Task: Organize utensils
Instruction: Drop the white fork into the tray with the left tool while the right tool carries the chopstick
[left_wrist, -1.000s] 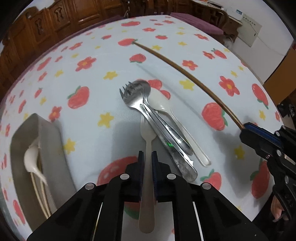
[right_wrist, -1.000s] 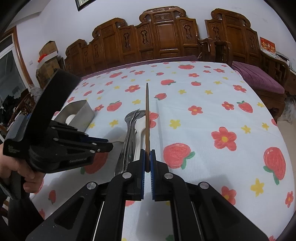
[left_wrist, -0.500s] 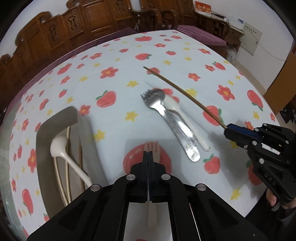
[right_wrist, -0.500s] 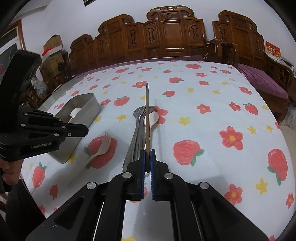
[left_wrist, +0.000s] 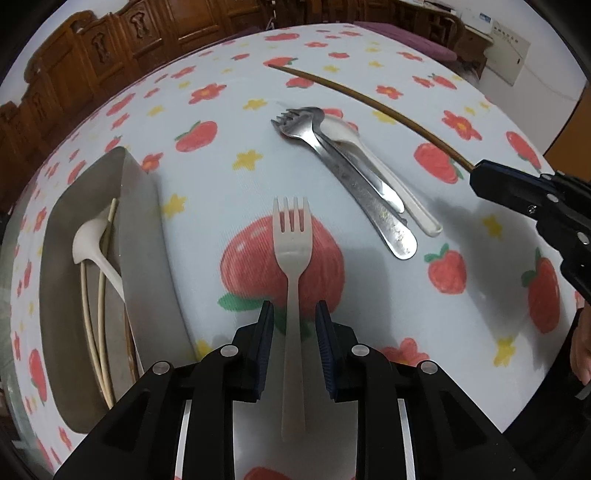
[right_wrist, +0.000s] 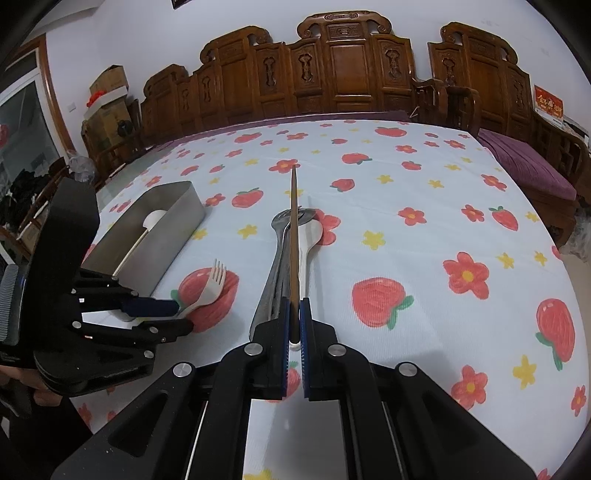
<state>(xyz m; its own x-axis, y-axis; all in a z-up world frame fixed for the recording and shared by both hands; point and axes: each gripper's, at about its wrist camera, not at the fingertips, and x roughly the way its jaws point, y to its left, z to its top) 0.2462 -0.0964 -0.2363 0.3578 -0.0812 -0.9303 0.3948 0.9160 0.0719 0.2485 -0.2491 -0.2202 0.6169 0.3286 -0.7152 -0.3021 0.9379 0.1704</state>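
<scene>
the left gripper (left_wrist: 294, 314) sits with its jaws apart, straddling the handle of the white plastic fork (left_wrist: 291, 254) without pinching it; the fork lies flat on the strawberry tablecloth (left_wrist: 369, 332), tines pointing away, just beside the metal tray (left_wrist: 144, 236). over on the other side, the right gripper (right_wrist: 294, 321) is clamped tight on 1 brown chopstick (right_wrist: 293, 236), holding it out above the cluster of cutlery in the middle of the cloth.

progress looks partial. the tray already holds 1 white ladle-style spoon (left_wrist: 90, 243) and what look like 2 pale thin sticks (left_wrist: 92, 314), so some sorting is done. outside it there is plenty left: the white fork, the brown chopstick in the right gripper's grip, and the pile at centre.

counting that pile: 1 metal fork (left_wrist: 295, 125), 1 metal spoon (left_wrist: 354, 162) lying partly under it, and 1 white plastic spoon (left_wrist: 369, 155) beside them, all touching and overlapping. that makes 5 loose pieces against roughly 3 stowed. only 1 brown chopstick shows; no mate for it is visible. by that tally the job looks under half done, with the white fork the nearest candidate for the tray.
</scene>
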